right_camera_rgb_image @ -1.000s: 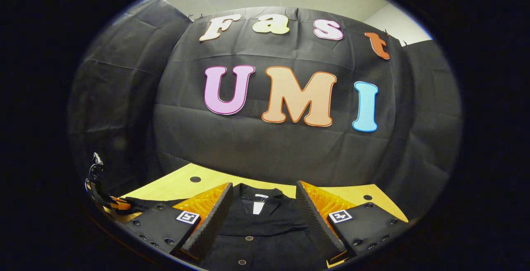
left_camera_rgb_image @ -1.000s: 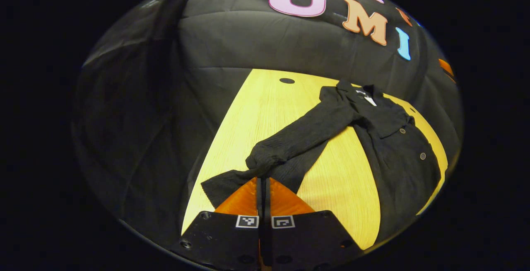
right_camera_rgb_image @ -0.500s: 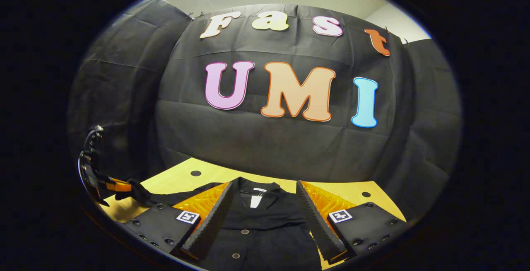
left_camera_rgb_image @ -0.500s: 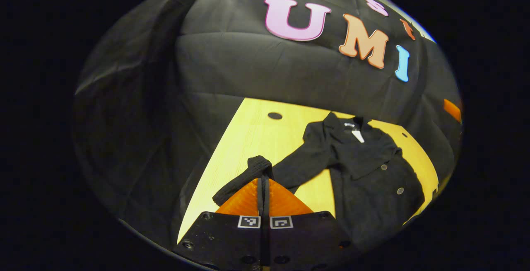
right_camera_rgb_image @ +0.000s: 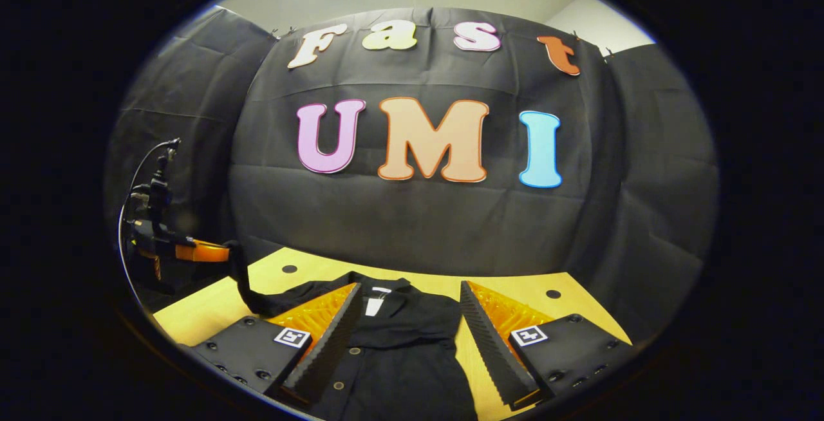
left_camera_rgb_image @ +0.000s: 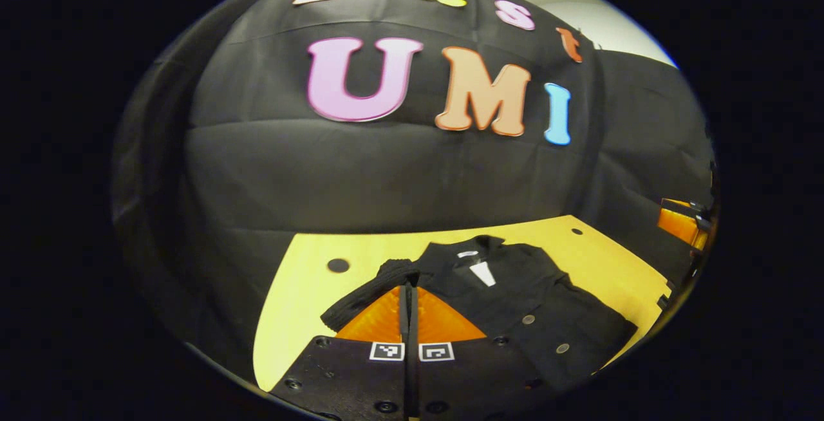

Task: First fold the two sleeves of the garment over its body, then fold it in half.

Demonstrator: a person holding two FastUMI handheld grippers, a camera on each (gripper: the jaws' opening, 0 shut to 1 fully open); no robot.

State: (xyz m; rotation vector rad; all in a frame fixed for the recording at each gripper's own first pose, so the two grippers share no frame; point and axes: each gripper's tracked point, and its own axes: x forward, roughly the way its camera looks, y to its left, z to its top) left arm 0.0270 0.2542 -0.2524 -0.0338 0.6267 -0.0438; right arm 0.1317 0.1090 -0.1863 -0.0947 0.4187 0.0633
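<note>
A yellow wood-grain table (left_camera_rgb_image: 302, 279) with small dark round holes carries a black button-front garment (left_camera_rgb_image: 541, 308), and bare tabletop lies open along its left side and behind the collar up to the black cloth wall. In the left gripper view, the left gripper (left_camera_rgb_image: 408, 289) has its fingers pressed together on the cuff end of a sleeve (left_camera_rgb_image: 370, 292), which bunches over the fingertips and drapes down to the left; the garment's body lies just to the right of the fingers, collar toward the wall, with round buttons down its front and a pale tag at the neck. The fabric looks matte and finely textured, the sleeve rumpled into a soft roll. In the right gripper view, the left gripper (right_camera_rgb_image: 222, 252) holds the sleeve raised off the table at the far left, while the right gripper (right_camera_rgb_image: 407, 327) hangs with ridged fingers spread wide above the garment's (right_camera_rgb_image: 393, 344) collar and chest, touching nothing.
</note>
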